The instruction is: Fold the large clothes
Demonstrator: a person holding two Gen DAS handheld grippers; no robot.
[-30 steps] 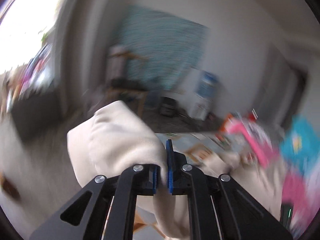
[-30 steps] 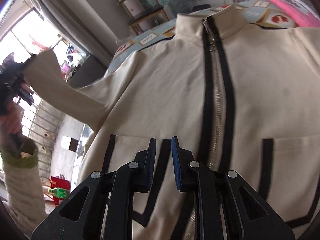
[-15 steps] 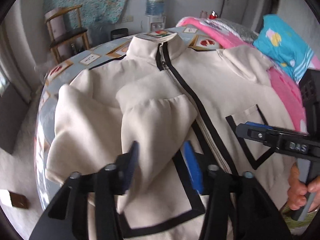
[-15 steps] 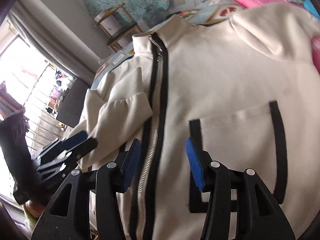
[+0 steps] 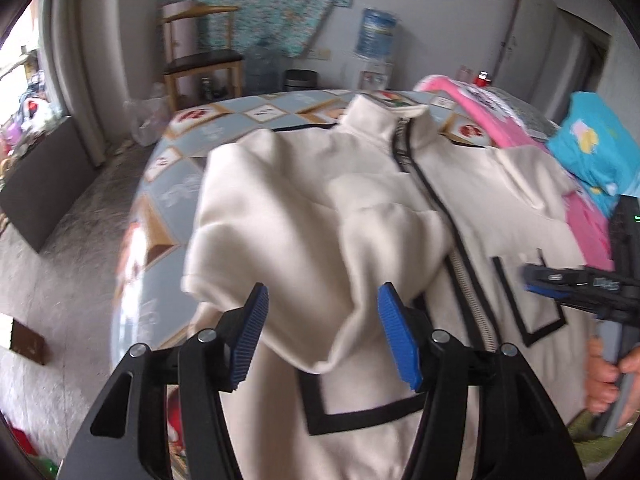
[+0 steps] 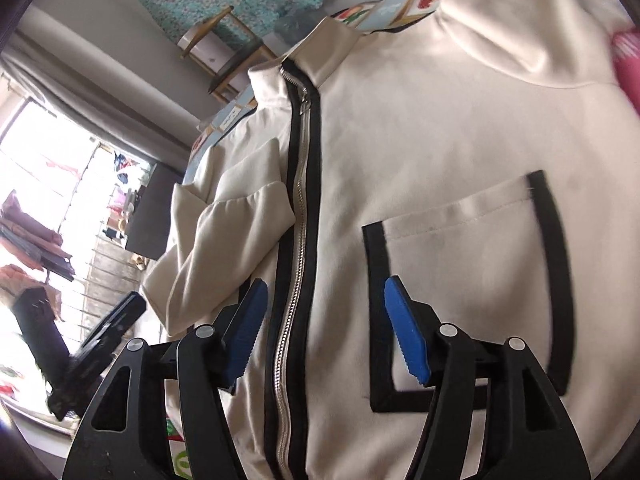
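A cream jacket (image 5: 500, 208) with black trim, a silver zip (image 6: 298, 216) and black-outlined pockets is spread front-up across the centre of both views, on a patterned bedcover (image 5: 208, 128). One sleeve (image 5: 332, 264) is folded over its chest, at centre in the left view. The left gripper (image 5: 320, 332) and right gripper (image 6: 324, 326) are seen with jaws opening wide above the fabric, nothing pinched.

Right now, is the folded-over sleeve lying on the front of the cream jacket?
Touching. The right wrist view shows the sleeve lying flat on the jacket front beside the zipper, no gap beneath.
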